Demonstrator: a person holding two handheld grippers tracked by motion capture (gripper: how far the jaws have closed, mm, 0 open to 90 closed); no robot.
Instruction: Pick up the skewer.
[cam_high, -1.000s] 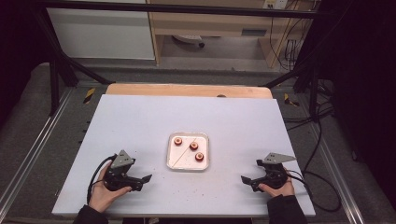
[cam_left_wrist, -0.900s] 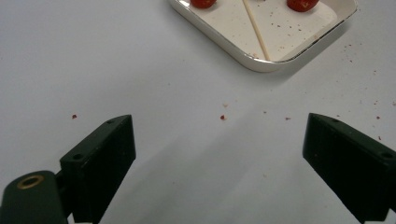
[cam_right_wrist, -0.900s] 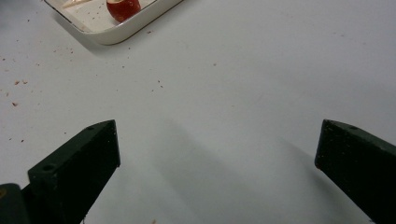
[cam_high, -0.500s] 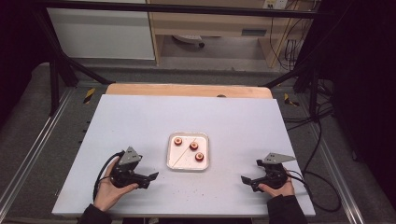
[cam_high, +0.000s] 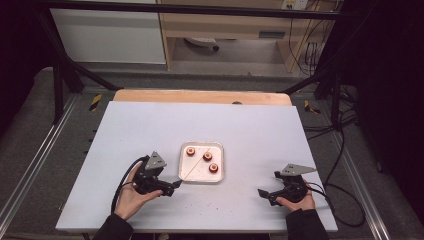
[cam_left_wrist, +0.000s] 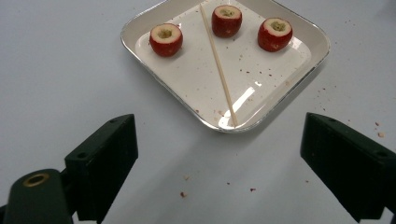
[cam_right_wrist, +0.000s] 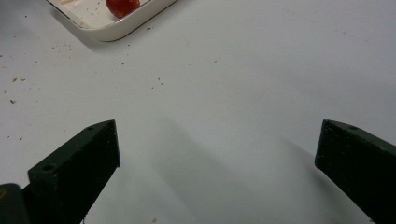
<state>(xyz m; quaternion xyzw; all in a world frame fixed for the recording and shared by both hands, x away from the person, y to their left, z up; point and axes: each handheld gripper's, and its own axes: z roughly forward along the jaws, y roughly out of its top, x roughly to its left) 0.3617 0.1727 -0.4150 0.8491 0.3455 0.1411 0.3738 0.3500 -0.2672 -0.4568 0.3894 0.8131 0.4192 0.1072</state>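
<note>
Left gripper view has my left gripper (cam_left_wrist: 224, 163) lined up on the skewer (cam_left_wrist: 218, 65) lying in the tray (cam_left_wrist: 299, 70) among three red fruits (cam_left_wrist: 166, 39), jaws spread to straddle it. Right gripper (cam_high: 272, 192) idles wide open on the tabletop (cam_high: 150, 130).

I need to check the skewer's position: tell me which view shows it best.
The left gripper view: the skewer shows full length, lying diagonally in the tray between the fruits. The high view shows it as a thin faint line.
</note>
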